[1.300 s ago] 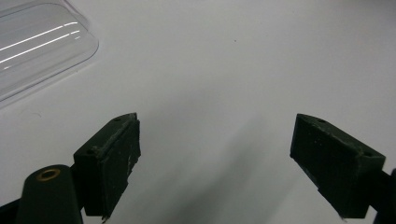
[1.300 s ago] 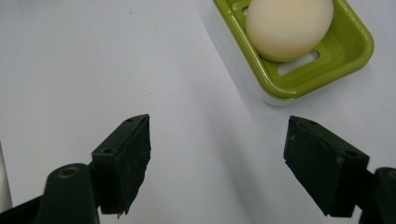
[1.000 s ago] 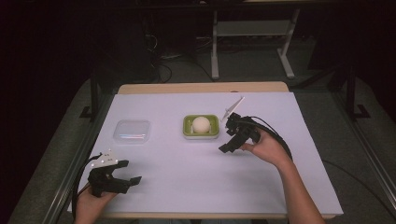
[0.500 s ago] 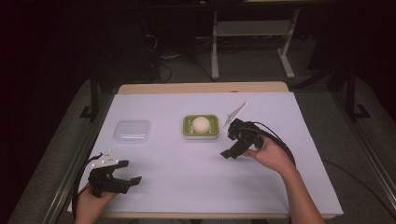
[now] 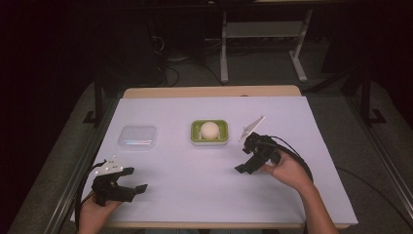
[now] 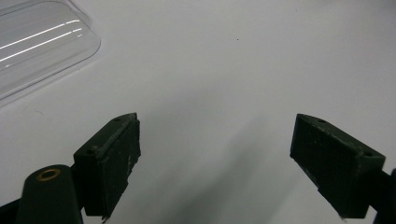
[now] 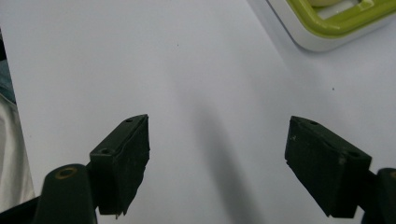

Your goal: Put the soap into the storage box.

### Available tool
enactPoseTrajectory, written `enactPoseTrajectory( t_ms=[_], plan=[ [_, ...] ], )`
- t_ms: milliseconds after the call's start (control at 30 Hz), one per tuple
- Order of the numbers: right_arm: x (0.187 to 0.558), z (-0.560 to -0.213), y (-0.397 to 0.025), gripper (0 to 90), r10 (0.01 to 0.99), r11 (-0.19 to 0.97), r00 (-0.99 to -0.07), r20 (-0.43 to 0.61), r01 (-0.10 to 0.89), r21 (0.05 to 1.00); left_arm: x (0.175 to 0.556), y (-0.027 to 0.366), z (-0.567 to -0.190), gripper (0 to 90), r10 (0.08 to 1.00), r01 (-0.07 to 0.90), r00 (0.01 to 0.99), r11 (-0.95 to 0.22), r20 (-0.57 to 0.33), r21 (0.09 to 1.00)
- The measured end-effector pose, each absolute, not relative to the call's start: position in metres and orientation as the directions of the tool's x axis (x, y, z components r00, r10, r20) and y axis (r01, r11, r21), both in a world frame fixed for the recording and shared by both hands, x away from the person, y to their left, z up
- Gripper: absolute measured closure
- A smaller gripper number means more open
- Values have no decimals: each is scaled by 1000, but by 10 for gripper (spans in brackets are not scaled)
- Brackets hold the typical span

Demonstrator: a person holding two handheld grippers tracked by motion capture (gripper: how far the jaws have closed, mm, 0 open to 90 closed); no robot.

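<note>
On the white-covered counter a shallow rectangular green-and-white plastic dish sits near the middle with a pale round egg-like ball resting inside it; well apart to its left lies a clear rectangular plastic lid, flat on the sheet; the right tongs hover just off the dish's right side, released, the jaws spread wide with nothing between them, and in the right gripper view a corner of the dish sits beyond and to one side of the gap rather than in line with it; the left tongs are low at the near left edge of the counter, also released and empty, with a corner of the lid showing off to one side in the left gripper view; the likely job is to cover the dish with the lid, and neither piece is held yet; the risks, as I judge them, lie in the materials; the lid is thin, glossy and lies flat, so jaws closing on its rim could slip or push it along the smooth sheet instead of lifting it; the dish looks light and could slide or tip if the right tongs nudge its wall, and the ball could then roll out; a lid lowered askew could rest on the ball rather than seat on the rim.
</note>
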State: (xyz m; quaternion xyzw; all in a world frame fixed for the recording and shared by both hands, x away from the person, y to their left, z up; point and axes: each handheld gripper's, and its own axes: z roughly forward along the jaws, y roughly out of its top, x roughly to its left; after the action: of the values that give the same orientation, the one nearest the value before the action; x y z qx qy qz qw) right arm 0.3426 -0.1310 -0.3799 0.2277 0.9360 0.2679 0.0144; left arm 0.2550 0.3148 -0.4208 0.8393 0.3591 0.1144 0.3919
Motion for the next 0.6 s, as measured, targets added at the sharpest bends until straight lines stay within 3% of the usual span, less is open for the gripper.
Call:
enactPoseTrajectory(
  t_ms=[600],
  plan=[
    [323, -394, -156, 210, 469, 718, -877, 104, 448, 532, 255, 315, -422, 154, 693, 519, 716, -445, -87, 730]
  ],
)
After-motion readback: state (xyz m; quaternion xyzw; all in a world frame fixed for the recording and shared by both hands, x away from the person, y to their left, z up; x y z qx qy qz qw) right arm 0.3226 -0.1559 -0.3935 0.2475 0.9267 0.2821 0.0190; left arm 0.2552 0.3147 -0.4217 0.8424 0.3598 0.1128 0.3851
